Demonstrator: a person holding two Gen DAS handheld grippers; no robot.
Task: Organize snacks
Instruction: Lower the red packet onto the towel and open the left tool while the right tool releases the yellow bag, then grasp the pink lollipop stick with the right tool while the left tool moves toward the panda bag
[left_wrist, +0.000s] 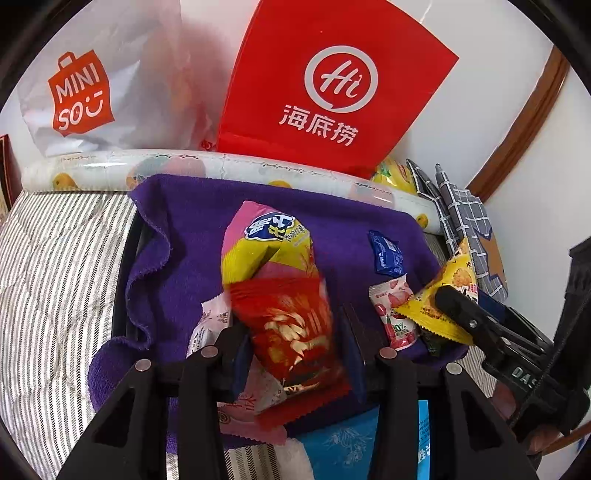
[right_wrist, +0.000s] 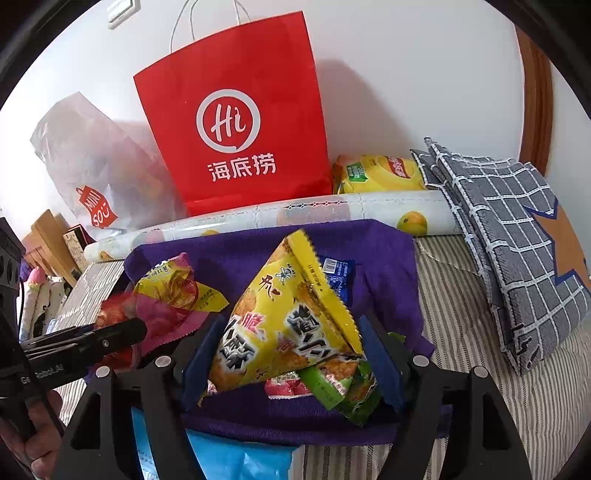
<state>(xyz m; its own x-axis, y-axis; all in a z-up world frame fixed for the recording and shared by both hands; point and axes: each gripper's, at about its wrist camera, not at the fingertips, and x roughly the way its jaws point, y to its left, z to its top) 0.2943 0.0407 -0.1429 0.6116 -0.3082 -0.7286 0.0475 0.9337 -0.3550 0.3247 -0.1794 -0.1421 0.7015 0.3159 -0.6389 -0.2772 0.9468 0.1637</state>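
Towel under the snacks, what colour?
Purple towel, plain, with no pattern; the left wrist view shows it best.

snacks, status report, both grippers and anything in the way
Left gripper shut on red-and-pink snack pack. Right gripper shut on yellow triangular snack pack. More small packets loose on purple towel. Nothing blocking.

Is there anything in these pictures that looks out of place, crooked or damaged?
Nothing looks spilled or torn. The purple towel under the snacks is rumpled, its left edge wavy instead of flat. The grey checked cushion lies tilted against the fruit-print roll. The left gripper holds a red and yellow packet; the right gripper a yellow triangular packet.
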